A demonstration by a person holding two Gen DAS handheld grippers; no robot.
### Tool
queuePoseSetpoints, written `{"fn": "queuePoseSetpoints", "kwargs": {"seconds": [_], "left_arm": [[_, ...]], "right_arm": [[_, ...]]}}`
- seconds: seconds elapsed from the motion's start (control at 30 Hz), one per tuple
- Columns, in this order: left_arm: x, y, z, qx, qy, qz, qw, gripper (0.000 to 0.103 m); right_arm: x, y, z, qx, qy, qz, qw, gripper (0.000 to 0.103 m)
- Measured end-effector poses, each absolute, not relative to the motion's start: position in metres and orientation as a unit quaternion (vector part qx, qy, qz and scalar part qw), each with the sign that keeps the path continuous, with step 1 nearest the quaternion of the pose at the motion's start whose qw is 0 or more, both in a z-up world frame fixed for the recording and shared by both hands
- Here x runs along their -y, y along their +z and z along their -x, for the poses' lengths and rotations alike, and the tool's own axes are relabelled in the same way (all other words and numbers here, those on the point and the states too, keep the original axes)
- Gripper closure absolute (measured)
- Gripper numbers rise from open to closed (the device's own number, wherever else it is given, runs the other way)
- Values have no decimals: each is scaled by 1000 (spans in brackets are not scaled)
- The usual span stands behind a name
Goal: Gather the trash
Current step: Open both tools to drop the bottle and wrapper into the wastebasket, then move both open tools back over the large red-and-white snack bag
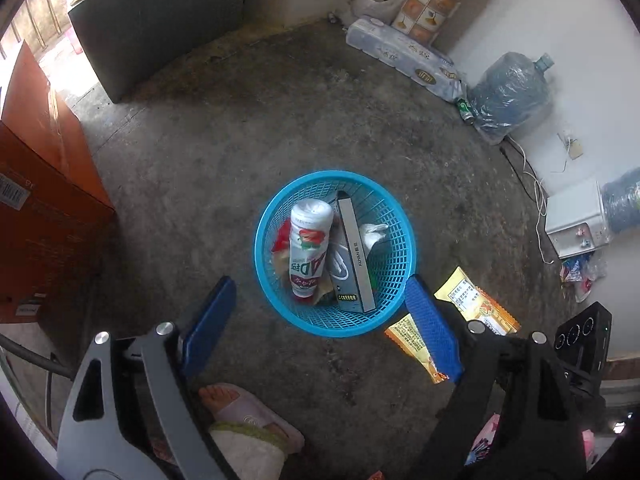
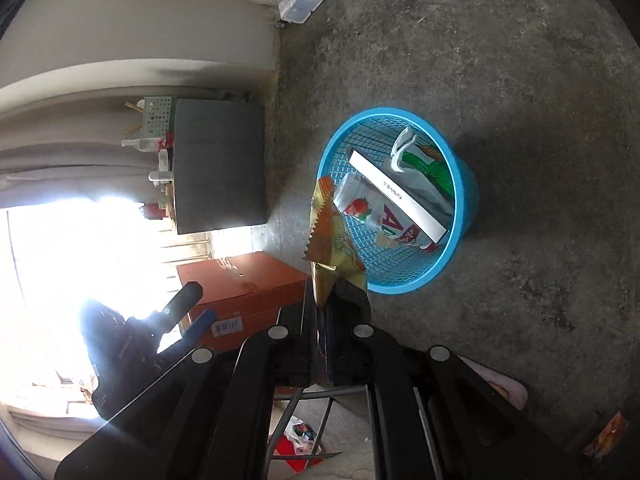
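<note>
Left gripper (image 1: 320, 312) spread wide, empty, above round blue plastic mesh basket (image 1: 276, 300). Right gripper (image 2: 322, 300) pinches yellow crinkle-edged snack wrapper (image 2: 320, 232) at the basket's rim; bare concrete floor (image 2: 500, 60) all around.

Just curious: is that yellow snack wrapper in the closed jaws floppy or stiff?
Probably floppy and light: the yellow wrapper creases and bends above the right gripper. Its glossy film looks slippery. It would likely flutter into the blue basket.

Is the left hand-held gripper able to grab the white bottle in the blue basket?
Probably yes: the left hand-held gripper is open above the basket, and the white bottle lies on top, uncovered.
</note>
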State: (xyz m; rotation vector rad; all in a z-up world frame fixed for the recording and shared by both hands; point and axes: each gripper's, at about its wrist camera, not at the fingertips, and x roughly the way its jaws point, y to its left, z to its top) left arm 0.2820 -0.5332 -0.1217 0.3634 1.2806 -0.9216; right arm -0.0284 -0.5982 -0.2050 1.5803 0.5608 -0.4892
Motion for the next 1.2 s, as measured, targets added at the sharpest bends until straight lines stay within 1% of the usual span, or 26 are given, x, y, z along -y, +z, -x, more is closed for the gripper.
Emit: {"fn": "queuePoseSetpoints", "kwargs": {"seconds": [0.2, 0.33, 0.47, 0.53, 0.6, 0.63, 0.73, 0.87, 1.0, 1.03, 1.13, 1.2], "left_arm": [[469, -71, -282, -543, -423, -133, 713, 21], [417, -30, -278, -518, -431, -108, 731, 21], [343, 6, -269, -489, -419, -65, 762, 21], [305, 17, -264, -487, -404, -36, 773, 21], [267, 24, -258, -484, -388, -12, 785, 21], [251, 26, -255, -482, -378, -5, 791, 21], [207, 30, -246, -480, -354, 11, 802, 21], [161, 36, -236, -470, -313, 9, 825, 21], [132, 35, -231, -457, -286, 29, 842, 21], [127, 33, -231, -457, -284, 37, 842, 21], [116, 25, -232, -459, -272, 58, 844, 21], [107, 18, -234, -463, -262, 64, 844, 21]], "right_arm": [[609, -209, 6, -269, -222, -672, 653, 99], [614, -208, -26, -305, -217, -639, 672, 99], [618, -211, -73, -374, -236, -554, 705, 98], [616, -224, -99, -415, -245, -498, 720, 97], [613, -249, -121, -462, -244, -457, 720, 84], [611, -262, -127, -477, -243, -449, 715, 71], [605, -291, -130, -512, -250, -432, 699, 70], [602, -296, -114, -506, -266, -443, 691, 69], [597, -280, -88, -481, -273, -456, 697, 69], [594, -273, -79, -474, -273, -461, 699, 67], [579, -256, -45, -451, -264, -483, 702, 59], [565, -247, -23, -440, -257, -501, 700, 56]]}}
